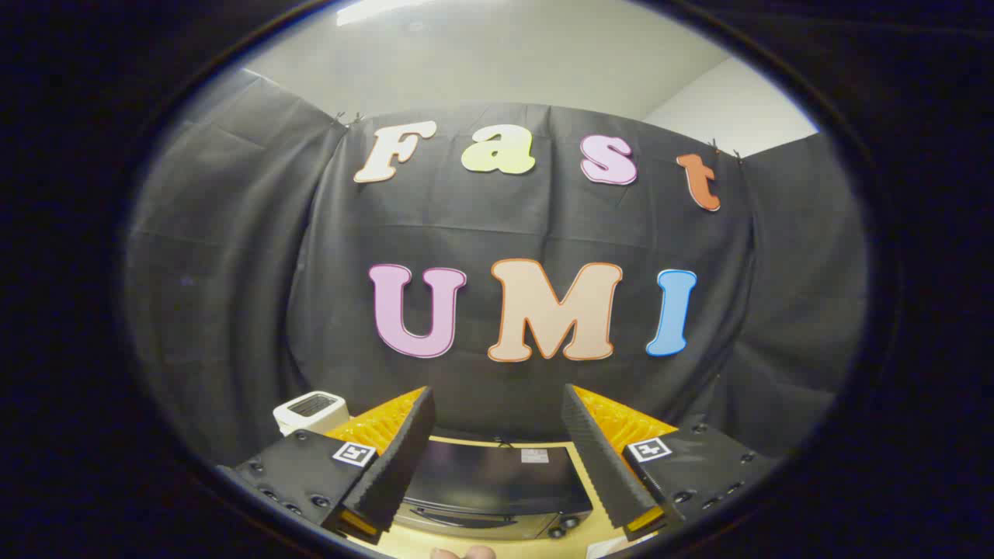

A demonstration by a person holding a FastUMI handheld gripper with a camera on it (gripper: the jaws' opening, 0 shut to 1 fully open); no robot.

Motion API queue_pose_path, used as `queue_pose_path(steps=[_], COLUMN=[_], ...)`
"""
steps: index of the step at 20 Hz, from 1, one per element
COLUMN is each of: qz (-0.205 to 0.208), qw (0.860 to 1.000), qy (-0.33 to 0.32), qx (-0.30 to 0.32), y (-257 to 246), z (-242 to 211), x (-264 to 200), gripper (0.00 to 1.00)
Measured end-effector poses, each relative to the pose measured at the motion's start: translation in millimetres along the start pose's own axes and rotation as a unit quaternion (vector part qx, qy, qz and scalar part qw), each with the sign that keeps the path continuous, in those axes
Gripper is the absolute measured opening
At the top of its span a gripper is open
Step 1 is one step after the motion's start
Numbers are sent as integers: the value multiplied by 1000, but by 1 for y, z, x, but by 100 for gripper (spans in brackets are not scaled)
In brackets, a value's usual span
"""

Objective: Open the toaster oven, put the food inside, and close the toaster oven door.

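My gripper is held high, its two fingers spread wide with nothing between them. Below and beyond the fingers stands the black toaster oven on a pale wooden table. I look down on its dark top, and a strip of its front with a handle bar and knobs shows under it. The door looks closed. A small rounded pale thing, perhaps the food, peeks in at the near side of the table in front of the oven; I cannot tell what it is.
A white toaster with slots on top stands to the left of the oven, behind my left finger. Black cloth walls close the booth behind and on both sides. A pale ceiling shows above.
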State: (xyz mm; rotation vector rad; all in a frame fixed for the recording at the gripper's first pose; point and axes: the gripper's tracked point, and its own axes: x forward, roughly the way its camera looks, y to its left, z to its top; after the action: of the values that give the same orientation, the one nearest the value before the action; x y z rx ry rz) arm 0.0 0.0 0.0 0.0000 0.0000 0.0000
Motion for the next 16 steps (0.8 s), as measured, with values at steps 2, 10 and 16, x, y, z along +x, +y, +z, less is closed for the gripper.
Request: queue_pose_path(steps=[2,10,16], qz=[-4,-13,-3], qw=[1000,1000,1000], qy=[-4,-3,-15], qx=[0,0,20], y=[-2,-6,1], z=[1,-4,-10], x=[9,29,30], gripper=[100,100,100])
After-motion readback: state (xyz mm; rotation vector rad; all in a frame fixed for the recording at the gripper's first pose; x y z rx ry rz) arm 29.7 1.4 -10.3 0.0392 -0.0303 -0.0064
